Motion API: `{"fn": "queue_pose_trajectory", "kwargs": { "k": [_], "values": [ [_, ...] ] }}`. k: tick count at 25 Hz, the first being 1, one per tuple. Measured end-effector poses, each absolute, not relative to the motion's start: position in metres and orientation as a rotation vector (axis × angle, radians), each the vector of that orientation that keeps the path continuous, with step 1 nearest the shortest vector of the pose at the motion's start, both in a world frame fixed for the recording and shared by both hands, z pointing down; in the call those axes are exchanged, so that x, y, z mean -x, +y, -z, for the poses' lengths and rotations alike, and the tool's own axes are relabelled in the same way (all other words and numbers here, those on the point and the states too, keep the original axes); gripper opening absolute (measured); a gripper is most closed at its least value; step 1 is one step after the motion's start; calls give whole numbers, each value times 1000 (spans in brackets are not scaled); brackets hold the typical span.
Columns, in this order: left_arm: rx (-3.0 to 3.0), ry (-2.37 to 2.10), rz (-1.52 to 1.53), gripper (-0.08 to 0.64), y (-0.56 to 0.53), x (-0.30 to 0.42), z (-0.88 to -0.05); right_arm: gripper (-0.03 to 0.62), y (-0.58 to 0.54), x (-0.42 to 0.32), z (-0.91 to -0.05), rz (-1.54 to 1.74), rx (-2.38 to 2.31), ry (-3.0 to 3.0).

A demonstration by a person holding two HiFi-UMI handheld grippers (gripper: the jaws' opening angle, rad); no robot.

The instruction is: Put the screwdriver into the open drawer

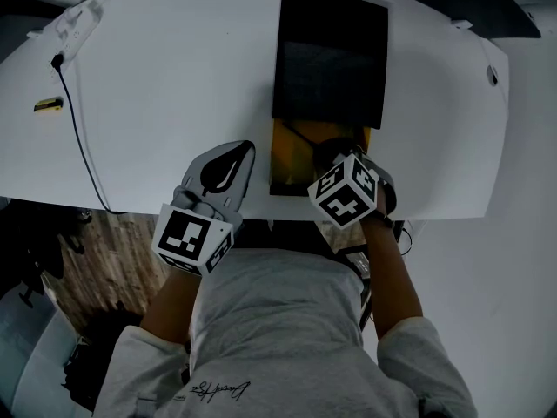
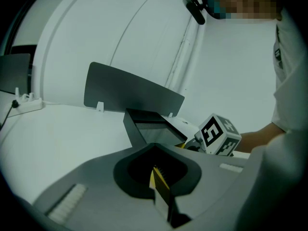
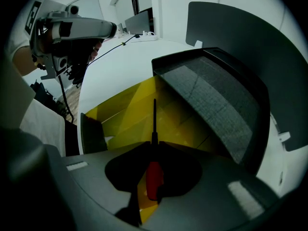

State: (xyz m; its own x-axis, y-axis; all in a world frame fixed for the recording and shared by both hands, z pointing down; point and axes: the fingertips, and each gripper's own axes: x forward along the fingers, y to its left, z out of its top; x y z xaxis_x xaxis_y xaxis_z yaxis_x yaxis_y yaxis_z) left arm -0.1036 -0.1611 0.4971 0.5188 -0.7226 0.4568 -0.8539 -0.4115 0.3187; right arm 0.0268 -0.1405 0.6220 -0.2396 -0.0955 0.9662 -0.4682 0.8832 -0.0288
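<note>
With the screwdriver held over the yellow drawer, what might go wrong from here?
1. The right hand-held gripper holds the screwdriver by its red handle, shaft pointing down; lowering it may jab the tip into the floor of the yellow drawer.
2. The black cabinet overhangs the drawer's rear, so the shaft could catch its front edge.

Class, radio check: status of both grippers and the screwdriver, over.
Right gripper shut on screwdriver, tip over open yellow drawer. Left gripper shut, empty. Nothing seen blocking.
</note>
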Motion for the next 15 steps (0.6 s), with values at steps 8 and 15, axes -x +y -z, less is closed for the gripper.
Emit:
{"fn": "queue_pose_trajectory", "kwargs": {
  "k": [8,15],
  "values": [
    [-2247,-1282,-335,0,-162,104,-498,78,-140,-27,-624,-363,-421,-1788],
    [-2249,-1280,-331,0,-162,103,-496,103,-137,-27,-625,-368,-412,-1784]
  ]
}}
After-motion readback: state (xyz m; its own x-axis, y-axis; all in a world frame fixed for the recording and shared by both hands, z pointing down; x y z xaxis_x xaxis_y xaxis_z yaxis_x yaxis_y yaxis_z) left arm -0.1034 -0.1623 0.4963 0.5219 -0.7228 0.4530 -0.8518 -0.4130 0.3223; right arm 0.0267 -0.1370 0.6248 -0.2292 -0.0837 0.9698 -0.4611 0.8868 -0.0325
